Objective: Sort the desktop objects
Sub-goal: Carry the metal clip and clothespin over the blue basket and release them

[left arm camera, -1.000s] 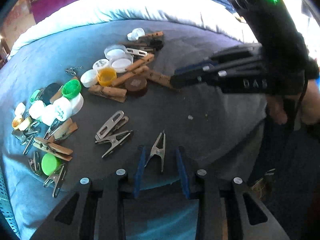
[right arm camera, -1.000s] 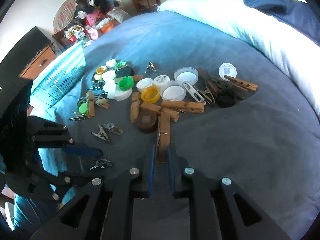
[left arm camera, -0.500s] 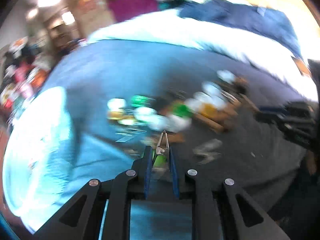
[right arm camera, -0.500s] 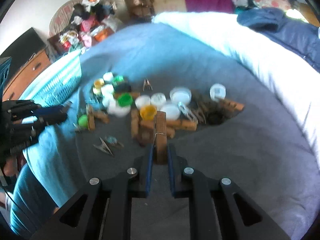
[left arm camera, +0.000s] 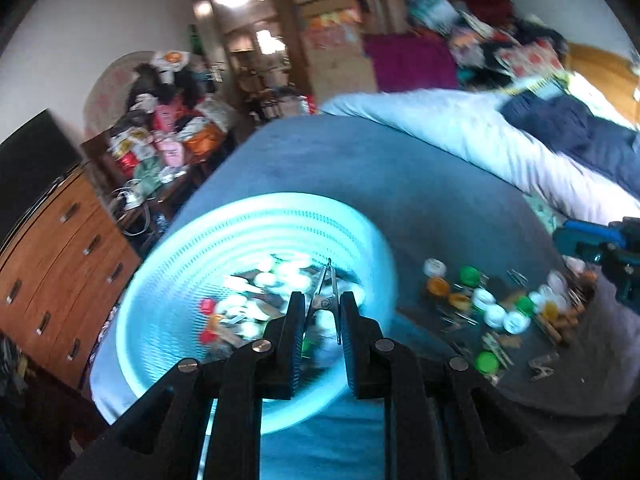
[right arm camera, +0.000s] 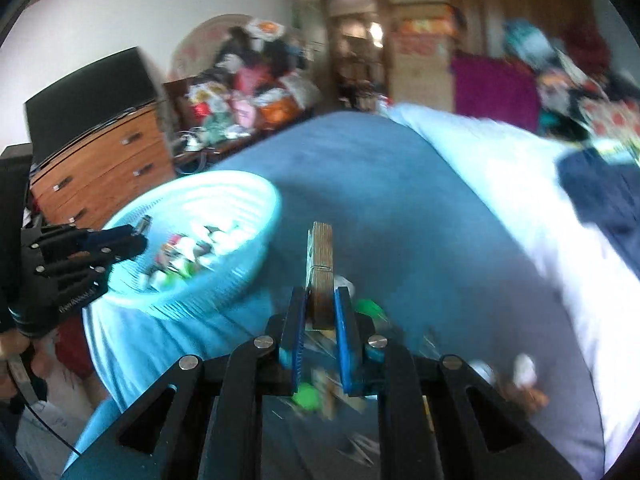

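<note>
The left tongs [left arm camera: 322, 308] are closed on a metal clip [left arm camera: 325, 292], gripping it near its spring so that its pointed tip sticks forward and up between the two pads. They point downward over a light blue basket [left arm camera: 168, 280], which already holds a jumble of white caps, a red piece and other small items, all too blurred to name singly. In the right wrist view the same tongs appear at the left edge, reaching in over the near rim of the basket, with part of the person's hand [right arm camera: 24, 354] wrapped round the handle below them. The right tongs [right arm camera: 321, 312] are closed on a wooden clothespin [right arm camera: 321, 268], which stands up and forward between the blue pads, its far end free in the air. They tilt downward above the blue bed [right arm camera: 360, 168], with the basket off to their left and a little ahead. In the left wrist view they show only as a blue and black tip at the right edge. On the bed to the right of the basket lies the unsorted heap [left arm camera: 508, 312]: white, green and yellow bottle caps, wooden clothespins and metal clips, spread loosely. A white quilt [left arm camera: 480, 136] lies along the far side of the bed, and a wooden dresser [left arm camera: 60, 264] stands beyond the basket.
</note>
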`<state>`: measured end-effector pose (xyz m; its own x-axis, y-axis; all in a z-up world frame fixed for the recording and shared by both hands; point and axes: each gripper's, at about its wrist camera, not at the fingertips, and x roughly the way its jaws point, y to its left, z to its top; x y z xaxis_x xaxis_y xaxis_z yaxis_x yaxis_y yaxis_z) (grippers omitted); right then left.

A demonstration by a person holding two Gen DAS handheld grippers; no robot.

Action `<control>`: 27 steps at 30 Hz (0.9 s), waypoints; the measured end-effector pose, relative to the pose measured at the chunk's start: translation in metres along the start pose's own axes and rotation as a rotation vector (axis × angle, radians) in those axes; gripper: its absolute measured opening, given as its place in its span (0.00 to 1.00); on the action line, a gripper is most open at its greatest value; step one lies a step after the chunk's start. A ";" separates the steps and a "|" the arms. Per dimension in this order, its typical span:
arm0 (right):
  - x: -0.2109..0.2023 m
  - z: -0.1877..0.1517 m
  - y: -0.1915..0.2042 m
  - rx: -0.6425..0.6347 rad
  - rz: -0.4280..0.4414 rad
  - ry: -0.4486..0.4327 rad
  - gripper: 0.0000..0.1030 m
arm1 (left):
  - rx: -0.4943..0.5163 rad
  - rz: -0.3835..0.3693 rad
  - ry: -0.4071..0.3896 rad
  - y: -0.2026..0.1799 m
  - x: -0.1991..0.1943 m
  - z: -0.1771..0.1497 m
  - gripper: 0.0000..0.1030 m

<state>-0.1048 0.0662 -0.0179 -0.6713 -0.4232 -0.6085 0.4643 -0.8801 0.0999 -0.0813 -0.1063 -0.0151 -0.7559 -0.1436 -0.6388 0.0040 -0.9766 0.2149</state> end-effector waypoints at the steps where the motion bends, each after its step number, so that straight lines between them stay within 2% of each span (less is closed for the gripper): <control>1: 0.005 0.009 0.013 -0.019 0.013 -0.004 0.13 | -0.012 0.009 -0.004 0.008 -0.001 0.000 0.18; 6: 0.030 0.042 0.062 -0.084 0.068 -0.010 0.13 | -0.082 0.044 -0.006 0.052 0.002 0.000 0.18; 11: 0.050 0.059 0.101 -0.137 0.101 -0.002 0.13 | -0.121 0.076 0.019 0.079 0.013 -0.009 0.18; 17: 0.075 0.067 0.124 -0.158 0.119 0.030 0.13 | -0.139 0.053 0.072 0.093 0.033 -0.021 0.18; 27: 0.100 0.071 0.138 -0.182 0.122 0.060 0.13 | -0.168 0.039 0.095 0.109 0.054 -0.024 0.18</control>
<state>-0.1486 -0.1126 -0.0091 -0.5707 -0.5056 -0.6471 0.6400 -0.7676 0.0354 -0.1056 -0.2247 -0.0438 -0.6879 -0.1882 -0.7010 0.1468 -0.9819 0.1196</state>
